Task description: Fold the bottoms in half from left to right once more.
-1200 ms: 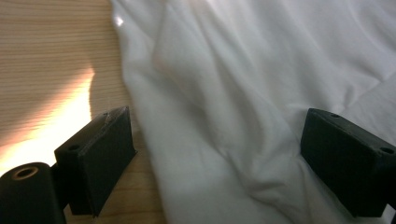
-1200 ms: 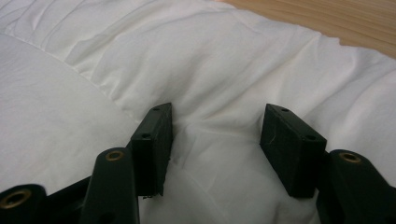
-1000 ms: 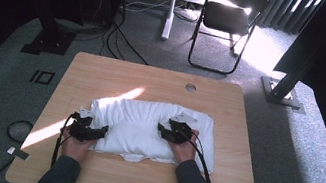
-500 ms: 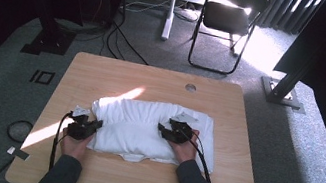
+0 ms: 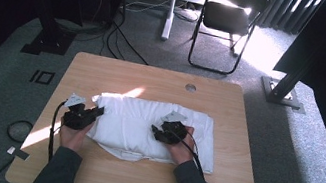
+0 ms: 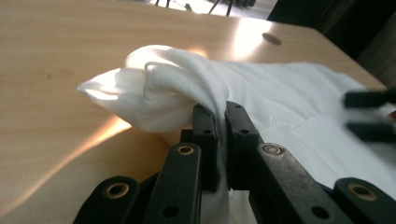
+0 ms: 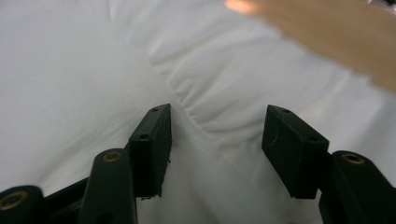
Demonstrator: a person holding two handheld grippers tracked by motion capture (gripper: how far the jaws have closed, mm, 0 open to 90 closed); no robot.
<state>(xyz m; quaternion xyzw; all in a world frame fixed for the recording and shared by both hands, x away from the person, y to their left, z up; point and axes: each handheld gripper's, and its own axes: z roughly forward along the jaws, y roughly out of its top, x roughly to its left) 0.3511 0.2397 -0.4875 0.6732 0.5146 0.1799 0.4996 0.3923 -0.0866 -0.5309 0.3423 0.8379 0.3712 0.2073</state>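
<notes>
Work in hand: folding a white cloth (image 5: 154,130) that lies crumpled and partly doubled over in the middle of the wooden tabletop (image 5: 153,77).
Cloth: a broad white fabric piece, roughly rectangular from above, with a loose lower edge bulging toward the person; its left end is bunched and lifted off the wood, the rest lies flat.
Left gripper (image 5: 96,110): at the left end of the cloth; its jaws have just been closing and now stand together, clamped on a pinch of fabric, which the left gripper view shows as a gathered corner (image 6: 154,93) rising out from between the pads.
Right gripper (image 5: 156,132): over the middle-right of the cloth, pointing down at it; in the right gripper view (image 7: 212,135) its jaws stand apart with a wrinkled seam between them, and the pads do not press on the fabric.
Hands: both forearms in dark sleeves come in from the near edge, one behind each gripper.
Done so far: judging by how it lies, the cloth is already gathered into a compact stack, and the left end is secured for a fold.
Left to do: the right side is not yet gripped; the held corner looks due to be carried across, and the sagging near edge needs squaring before the fold counts as neat.
Surroundings: a black chair (image 5: 230,17) and cables (image 5: 124,39) on the grey carpet beyond.
</notes>
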